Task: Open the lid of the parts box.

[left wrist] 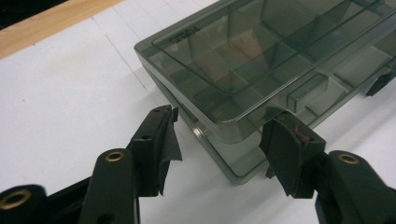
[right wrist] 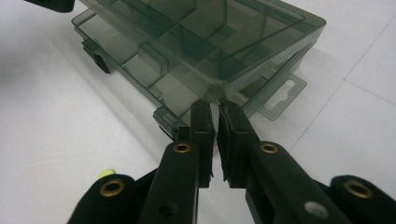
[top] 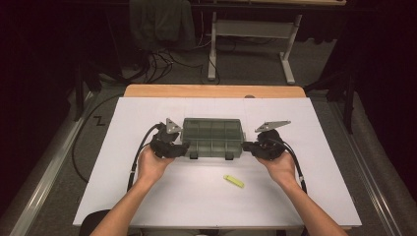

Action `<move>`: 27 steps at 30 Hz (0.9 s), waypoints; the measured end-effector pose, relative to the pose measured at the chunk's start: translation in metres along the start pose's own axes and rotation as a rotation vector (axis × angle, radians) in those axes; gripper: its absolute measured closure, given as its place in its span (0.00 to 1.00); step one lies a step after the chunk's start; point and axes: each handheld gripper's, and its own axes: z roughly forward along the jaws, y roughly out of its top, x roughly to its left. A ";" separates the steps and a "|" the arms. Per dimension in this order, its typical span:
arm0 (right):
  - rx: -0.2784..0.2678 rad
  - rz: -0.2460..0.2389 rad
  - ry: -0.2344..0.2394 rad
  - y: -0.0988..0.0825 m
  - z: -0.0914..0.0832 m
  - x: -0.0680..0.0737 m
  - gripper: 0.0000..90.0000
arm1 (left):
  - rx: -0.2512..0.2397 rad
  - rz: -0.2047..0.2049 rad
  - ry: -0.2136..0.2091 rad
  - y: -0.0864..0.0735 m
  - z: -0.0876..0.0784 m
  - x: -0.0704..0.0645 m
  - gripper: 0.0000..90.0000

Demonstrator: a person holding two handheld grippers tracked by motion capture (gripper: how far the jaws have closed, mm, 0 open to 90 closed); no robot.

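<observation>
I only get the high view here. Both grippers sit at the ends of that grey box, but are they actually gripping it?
Observer: The left gripper is open, its jaws either side of a corner of the box.
Operator: And the right one?
Observer: The right gripper is nearly shut, its tips at the box's end.
Operator: Is the box's lid down?
Observer: It sits slightly raised above the tray.

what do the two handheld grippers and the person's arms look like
The left gripper and right gripper are matte black, each with a grey three-cornered plate on top and a black cable trailing back beside the forearm. Up close, each has two black jaws with brass-coloured rivets and dark padded fingertips. The forearms are bare, with no sleeves in view.
</observation>
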 end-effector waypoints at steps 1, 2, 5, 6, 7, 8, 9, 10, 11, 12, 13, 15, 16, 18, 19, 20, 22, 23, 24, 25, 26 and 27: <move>0.005 0.001 0.001 0.000 0.001 0.000 0.95 | -0.007 -0.003 -0.001 0.001 0.000 0.000 0.49; 0.005 0.001 0.001 0.000 0.001 0.000 0.95 | -0.007 -0.003 -0.001 0.001 0.000 0.000 0.49; 0.014 0.011 0.001 0.000 0.003 0.000 0.94 | -0.018 -0.013 -0.006 0.003 -0.001 0.000 0.49; 0.017 0.016 -0.003 -0.001 0.006 -0.001 0.93 | -0.020 -0.021 -0.011 0.005 -0.001 0.000 0.49; 0.017 0.016 -0.003 -0.001 0.006 -0.001 0.93 | -0.020 -0.021 -0.011 0.005 -0.001 0.000 0.49; 0.020 0.018 -0.003 -0.001 0.007 -0.001 0.93 | -0.025 -0.028 -0.013 0.005 -0.001 0.000 0.49; 0.023 0.023 -0.006 0.000 0.008 -0.001 0.93 | -0.029 -0.036 -0.015 0.007 -0.001 0.000 0.49; 0.023 0.023 -0.006 0.000 0.008 -0.001 0.93 | -0.029 -0.036 -0.015 0.007 -0.001 0.000 0.49; 0.023 0.035 -0.008 0.000 0.010 -0.002 0.92 | -0.036 -0.044 -0.018 0.009 -0.002 0.000 0.49; 0.023 0.035 -0.008 0.000 0.010 -0.002 0.92 | -0.036 -0.044 -0.018 0.009 -0.002 0.000 0.49; 0.023 0.045 -0.012 0.001 0.011 -0.004 0.91 | -0.039 -0.043 -0.019 0.010 -0.002 0.000 0.49; 0.024 0.057 -0.014 0.001 0.011 -0.005 0.91 | -0.046 -0.051 -0.023 0.012 -0.002 0.000 0.49; 0.022 0.067 -0.014 0.001 0.012 -0.006 0.91 | -0.048 -0.055 -0.025 0.014 -0.002 0.000 0.49; 0.025 0.087 -0.021 0.002 0.012 -0.008 0.90 | -0.058 -0.071 -0.031 0.016 -0.001 -0.001 0.49; 0.026 0.093 -0.025 0.003 0.013 -0.010 0.90 | -0.060 -0.077 -0.033 0.017 -0.001 0.000 0.49; 0.029 0.101 -0.028 0.004 0.013 -0.010 0.90 | -0.064 -0.087 -0.036 0.019 -0.001 -0.001 0.49; 0.035 0.118 -0.036 0.007 0.015 -0.013 0.90 | -0.069 -0.094 -0.036 0.020 -0.001 0.000 0.49; 0.036 0.123 -0.041 0.008 0.016 -0.013 0.89 | -0.072 -0.097 -0.038 0.021 -0.001 0.000 0.49; 0.038 0.129 -0.044 0.009 0.017 -0.014 0.89 | -0.076 -0.102 -0.038 0.021 -0.001 0.000 0.49; 0.040 0.134 -0.047 0.010 0.018 -0.014 0.89 | -0.079 -0.107 -0.039 0.023 -0.001 0.000 0.49; 0.041 0.137 -0.050 0.012 0.019 -0.015 0.88 | -0.079 -0.107 -0.039 0.023 -0.001 0.000 0.49; 0.043 0.140 -0.056 0.013 0.020 -0.016 0.88 | -0.084 -0.112 -0.041 0.024 0.000 0.000 0.49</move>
